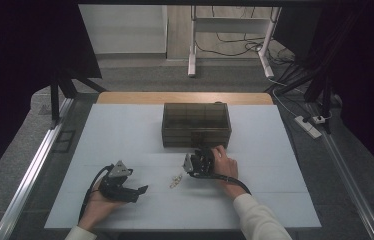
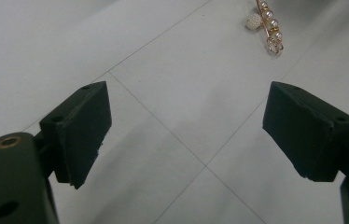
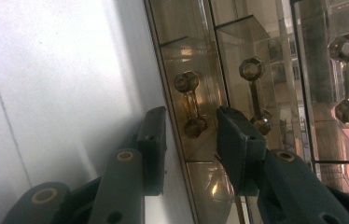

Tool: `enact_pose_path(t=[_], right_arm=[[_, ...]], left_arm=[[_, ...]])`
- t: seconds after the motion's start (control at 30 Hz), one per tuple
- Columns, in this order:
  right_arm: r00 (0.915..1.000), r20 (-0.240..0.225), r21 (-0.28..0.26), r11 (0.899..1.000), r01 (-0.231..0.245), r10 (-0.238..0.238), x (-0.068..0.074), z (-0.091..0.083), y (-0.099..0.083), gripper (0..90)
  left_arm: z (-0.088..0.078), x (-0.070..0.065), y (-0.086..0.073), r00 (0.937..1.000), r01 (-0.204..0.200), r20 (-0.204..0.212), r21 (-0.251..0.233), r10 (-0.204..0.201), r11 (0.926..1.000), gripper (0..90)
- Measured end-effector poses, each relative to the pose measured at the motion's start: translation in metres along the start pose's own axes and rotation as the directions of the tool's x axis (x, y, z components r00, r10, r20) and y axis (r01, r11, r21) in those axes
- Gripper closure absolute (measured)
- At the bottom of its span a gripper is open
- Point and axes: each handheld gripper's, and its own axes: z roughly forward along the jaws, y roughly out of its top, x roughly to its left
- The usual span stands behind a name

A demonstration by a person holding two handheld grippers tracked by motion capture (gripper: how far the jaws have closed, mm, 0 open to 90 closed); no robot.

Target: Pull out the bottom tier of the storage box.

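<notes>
A smoky see-through drawer box point(image 1: 196, 124) stands at the back middle of the white mat. My right gripper point(image 1: 201, 152) is at its front lower edge. In the right gripper view the jaws of the right gripper point(image 3: 189, 116) stand on either side of a faceted drawer handle point(image 3: 190, 105), with a small gap on each side. More handles point(image 3: 253, 93) sit on the drawers beside it. A small gold clip with pearls point(image 1: 176, 180) lies on the mat between the hands. My left gripper point(image 1: 141, 190) rests low, open and empty, its jaws point(image 2: 186, 130) pointing toward the pearl clip point(image 2: 267, 23).
The white mat point(image 1: 125, 135) covers the table, with a wooden strip point(image 1: 185, 97) at its far edge. A metal rail point(image 1: 35, 165) runs along the left. A power strip point(image 1: 309, 125) and cables lie on the floor at the right.
</notes>
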Motion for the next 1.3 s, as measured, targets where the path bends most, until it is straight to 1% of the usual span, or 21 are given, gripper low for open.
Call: enact_pose_path(t=[0.03,0.07,0.2,0.3,0.5,0.53,0.57,0.63,0.7,0.83,0.87,0.93,0.97,1.0,1.03,1.07,1.1,1.13,1.17,1.27,1.3], right_arm=[[1.0,0.003,0.002,1.0,-0.001,0.001,0.0006,0.0002,0.0001,63.7],[0.9999,0.002,0.006,1.0,0.013,-0.013,0.0001,0.0002,-0.0001,64.0],[1.0,0.0,0.006,1.0,0.01,-0.01,0.0016,0.0019,-0.0001,65.7],[0.9993,0.011,0.006,0.999,0.035,-0.035,0.0025,0.0027,-0.0001,67.5],[0.9992,0.02,0.006,0.999,0.034,-0.034,0.0029,0.0032,-0.0004,72.7],[0.9994,0.025,0.004,1.0,0.024,-0.024,0.0037,0.0036,-0.0002,73.6],[0.9993,0.029,0.004,1.0,0.025,-0.025,0.0039,0.0037,-0.0001,74.3],[0.999,0.007,0.004,0.999,0.044,-0.044,0.0023,0.0036,0.0,75.3],[0.9982,0.04,-0.005,0.999,0.045,-0.045,0.0037,0.0044,-0.0001,76.9],[0.9967,0.05,0.007,0.998,0.063,-0.064,0.004,0.0042,0.0004,78.0],[0.9965,0.06,-0.011,0.998,0.059,-0.058,0.005,0.0055,-0.0001,78.2],[0.9966,0.06,-0.006,0.998,0.057,-0.057,0.0052,0.0053,0.0001,78.7],[0.9966,0.048,0.016,0.998,0.067,-0.067,0.0042,0.0039,0.0009,78.8],[0.9979,0.014,0.001,0.998,0.063,-0.063,0.0031,0.0047,0.0005,78.9],[0.9981,0.015,0.004,0.998,0.059,-0.059,0.0037,0.0044,0.0004,79.0],[0.9967,0.05,0.015,0.998,0.062,-0.063,0.0053,0.0038,0.0007,79.1],[0.9965,0.063,-0.004,0.998,0.056,-0.055,0.0063,0.005,0.0001,79.2],[0.9964,0.065,-0.007,0.998,0.056,-0.055,0.0064,0.0051,-0.0001,79.3],[0.996,0.061,0.016,0.998,0.064,-0.065,0.0058,0.0033,0.0006,79.3],[0.9957,0.068,-0.003,0.998,0.064,-0.063,0.0063,0.0039,-0.0001,79.5],[0.9954,0.068,0.007,0.998,0.068,-0.068,0.006,0.0031,0.0002,79.6]], left_arm=[[0.0,0.0,0.0,1.0,0.0,0.0,0.0,0.0,1.0,15.4],[0.0001,-0.0001,0.0,1.0,-0.001,0.001,0.001,0.001,1.0,15.3],[0.0,-0.0001,-0.0001,1.0,-0.001,0.0,0.001,0.001,1.0,15.4],[-0.0002,0.0,0.0,1.0,0.0,0.0,0.0,0.0,1.0,15.4],[-0.0005,0.0003,-0.0001,1.0,-0.003,-0.001,0.0,0.003,1.0,15.4],[-0.0005,0.0003,-0.0001,1.0,-0.002,0.0,0.0,0.002,1.0,15.4],[-0.0005,0.0003,-0.0002,1.0,-0.003,0.0,0.001,0.003,1.0,15.4],[-0.001,0.0002,-0.0008,1.0,0.006,-0.002,-0.002,-0.006,1.0,15.4],[-0.0019,0.0007,-0.0011,1.0,0.003,-0.003,-0.004,-0.003,1.0,15.5],[-0.0013,0.0008,-0.0012,1.0,0.007,-0.005,-0.004,-0.007,1.0,15.5],[-0.0014,0.0008,-0.0013,1.0,0.008,-0.004,-0.005,-0.008,1.0,15.5],[-0.0015,0.0009,-0.0013,1.0,0.007,-0.005,-0.005,-0.007,1.0,15.5],[-0.0016,0.0012,-0.0014,1.0,0.008,-0.005,-0.004,-0.008,1.0,15.5],[-0.0017,0.001,-0.0015,0.9999,0.011,-0.006,-0.004,-0.011,0.9999,15.5],[-0.0019,0.001,-0.0015,0.9999,0.01,-0.006,-0.005,-0.01,0.9999,15.5],[-0.0022,0.001,-0.0015,0.9999,0.01,-0.007,-0.006,-0.01,0.9999,15.5],[-0.0023,0.001,-0.0016,0.9999,0.01,-0.007,-0.007,-0.01,0.9999,15.5],[-0.0023,0.001,-0.0016,0.9999,0.01,-0.007,-0.007,-0.01,0.9999,15.5],[-0.0023,0.001,-0.0017,0.9999,0.009,-0.007,-0.007,-0.009,0.9999,15.5],[-0.0022,0.0012,-0.0017,0.9999,0.01,-0.007,-0.006,-0.01,0.9999,15.5],[-0.0022,0.0011,-0.0017,0.9999,0.009,-0.006,-0.006,-0.009,0.9999,15.6]])
